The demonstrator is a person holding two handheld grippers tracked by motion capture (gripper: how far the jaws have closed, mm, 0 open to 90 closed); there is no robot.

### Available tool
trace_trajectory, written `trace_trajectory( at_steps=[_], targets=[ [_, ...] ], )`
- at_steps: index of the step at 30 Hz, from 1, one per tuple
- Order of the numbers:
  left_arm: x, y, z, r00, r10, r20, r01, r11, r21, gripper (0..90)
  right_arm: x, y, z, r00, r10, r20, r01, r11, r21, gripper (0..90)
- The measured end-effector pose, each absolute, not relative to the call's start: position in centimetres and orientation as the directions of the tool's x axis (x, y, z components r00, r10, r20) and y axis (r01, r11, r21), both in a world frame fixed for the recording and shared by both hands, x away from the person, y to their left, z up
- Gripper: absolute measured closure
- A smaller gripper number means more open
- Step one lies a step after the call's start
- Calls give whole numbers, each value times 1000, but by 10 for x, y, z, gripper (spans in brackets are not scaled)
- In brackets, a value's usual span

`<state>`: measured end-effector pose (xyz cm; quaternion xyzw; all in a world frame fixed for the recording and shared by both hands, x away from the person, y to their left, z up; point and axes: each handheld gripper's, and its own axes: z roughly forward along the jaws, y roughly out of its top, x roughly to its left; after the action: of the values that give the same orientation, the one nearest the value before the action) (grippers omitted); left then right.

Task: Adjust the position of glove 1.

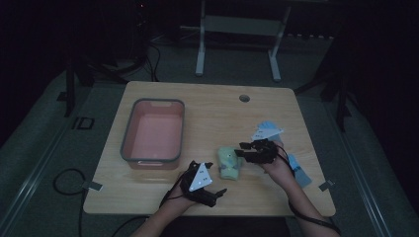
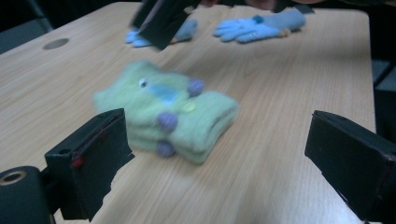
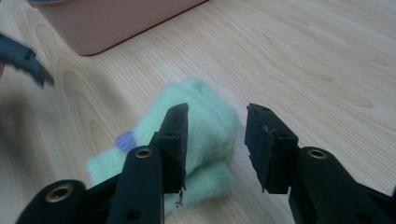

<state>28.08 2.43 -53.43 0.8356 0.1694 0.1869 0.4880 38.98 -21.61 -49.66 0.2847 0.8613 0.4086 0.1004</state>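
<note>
A folded pale green knitted glove bundle [image 1: 230,163] with purple bobbles lies on the wooden table. My left gripper [image 1: 216,177] sits just left of it near the front edge. In the left gripper view its jaws [image 2: 219,163] stand wide open, with the bundle [image 2: 168,114] a little beyond them and nothing held. My right gripper [image 1: 238,150] hovers at the bundle's right end. In the right gripper view it is open [image 3: 219,126], the green bundle [image 3: 201,135] lying under and behind its left jaw, and the pads do not press on it.
A pink tub with a grey rim [image 1: 128,128] stands empty at the table's left. Light blue gloves [image 1: 269,127] [image 1: 299,170] lie by the right hand. A round cable hole [image 1: 244,98] is at the far edge. A desk frame stands on the floor behind.
</note>
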Motion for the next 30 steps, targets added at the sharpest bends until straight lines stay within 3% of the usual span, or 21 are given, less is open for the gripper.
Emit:
trace_trajectory(
  at_steps=[8, 15, 18, 21, 22, 26, 30],
  targets=[
    [311, -3, -543, 917, 343, 204, 48, -602, 797, 225, 412, -202, -517, -816, 565, 122, 458, 503, 733, 448],
    [323, -10, -555, 924, 296, 241, 20, -668, 744, 382, 427, -200, -543, -796, 536, 283, 571, 506, 647, 390],
    [321, -14, -558, 916, 290, 279, -2, -691, 723, 407, 430, -203, -548, -777, 512, 365, 613, 484, 624, 498],
    [320, -16, -557, 903, 288, 319, -21, -712, 702, 419, 430, -202, -548, -774, 509, 378, 620, 484, 618, 563],
    [320, -16, -557, 895, 288, 341, -32, -721, 693, 494, 427, -200, -544, -786, 512, 347, 601, 501, 623, 618],
    [323, -15, -551, 895, 305, 325, -10, -716, 698, 647, 421, -195, -538, -799, 528, 288, 573, 520, 634, 678],
    [326, -13, -543, 902, 303, 308, 8, -724, 689, 704, 419, -194, -532, -803, 534, 264, 558, 518, 648, 694]
  ],
)
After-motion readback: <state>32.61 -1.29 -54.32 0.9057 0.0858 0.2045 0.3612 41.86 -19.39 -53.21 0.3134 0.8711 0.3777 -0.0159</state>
